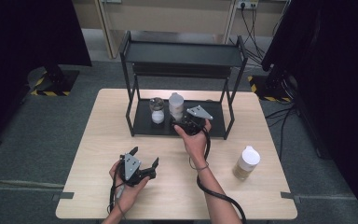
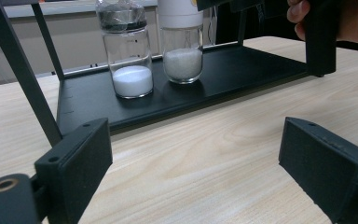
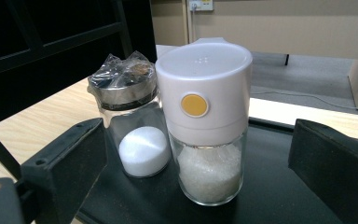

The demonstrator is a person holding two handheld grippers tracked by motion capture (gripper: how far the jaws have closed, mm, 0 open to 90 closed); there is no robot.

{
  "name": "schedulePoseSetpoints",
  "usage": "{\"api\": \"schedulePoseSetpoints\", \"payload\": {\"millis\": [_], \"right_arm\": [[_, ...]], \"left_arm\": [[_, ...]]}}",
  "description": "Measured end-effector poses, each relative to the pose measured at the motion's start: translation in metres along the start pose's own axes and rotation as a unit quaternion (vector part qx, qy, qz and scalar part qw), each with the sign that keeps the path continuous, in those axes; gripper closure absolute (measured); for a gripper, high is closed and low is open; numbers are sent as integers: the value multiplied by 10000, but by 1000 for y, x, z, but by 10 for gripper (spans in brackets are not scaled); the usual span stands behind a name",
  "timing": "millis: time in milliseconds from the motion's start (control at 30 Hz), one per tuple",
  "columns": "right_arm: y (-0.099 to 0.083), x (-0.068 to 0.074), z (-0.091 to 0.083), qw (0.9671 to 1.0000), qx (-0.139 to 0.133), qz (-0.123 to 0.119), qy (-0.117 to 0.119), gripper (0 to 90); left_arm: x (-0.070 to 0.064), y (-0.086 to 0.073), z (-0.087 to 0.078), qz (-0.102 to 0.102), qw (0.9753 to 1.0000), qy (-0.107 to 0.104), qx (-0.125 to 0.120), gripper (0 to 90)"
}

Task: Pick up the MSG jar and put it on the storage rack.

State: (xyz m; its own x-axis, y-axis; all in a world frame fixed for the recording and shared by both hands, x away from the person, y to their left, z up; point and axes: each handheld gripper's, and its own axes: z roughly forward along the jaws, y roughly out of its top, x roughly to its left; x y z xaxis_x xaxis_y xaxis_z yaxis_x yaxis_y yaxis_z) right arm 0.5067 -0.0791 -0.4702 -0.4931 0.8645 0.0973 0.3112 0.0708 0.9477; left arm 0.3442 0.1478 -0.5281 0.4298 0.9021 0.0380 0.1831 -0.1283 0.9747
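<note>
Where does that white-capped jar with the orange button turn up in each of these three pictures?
High view: white-capped jar stands mid-shelf, just beyond the right hand-held gripper.
Left gripper view: top centre, on the shelf.
Right gripper view: centre, between the open jaws.
Shared landmark: the foil-capped jar beside it.

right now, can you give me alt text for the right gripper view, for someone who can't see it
A white-capped jar of coarse white grains stands on a black shelf between the right gripper's open fingers, not touched by them. Left of it stands a foil-topped glass jar holding white powder.
</note>
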Motion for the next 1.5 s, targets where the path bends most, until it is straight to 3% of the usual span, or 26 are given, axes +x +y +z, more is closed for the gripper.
{"api": "schedulePoseSetpoints", "payload": {"millis": [1500], "right_arm": [[-18,8,-31,9996,136,-164,166,46]], "left_arm": [[0,0,0,-12,10000,6,-5,90]]}}
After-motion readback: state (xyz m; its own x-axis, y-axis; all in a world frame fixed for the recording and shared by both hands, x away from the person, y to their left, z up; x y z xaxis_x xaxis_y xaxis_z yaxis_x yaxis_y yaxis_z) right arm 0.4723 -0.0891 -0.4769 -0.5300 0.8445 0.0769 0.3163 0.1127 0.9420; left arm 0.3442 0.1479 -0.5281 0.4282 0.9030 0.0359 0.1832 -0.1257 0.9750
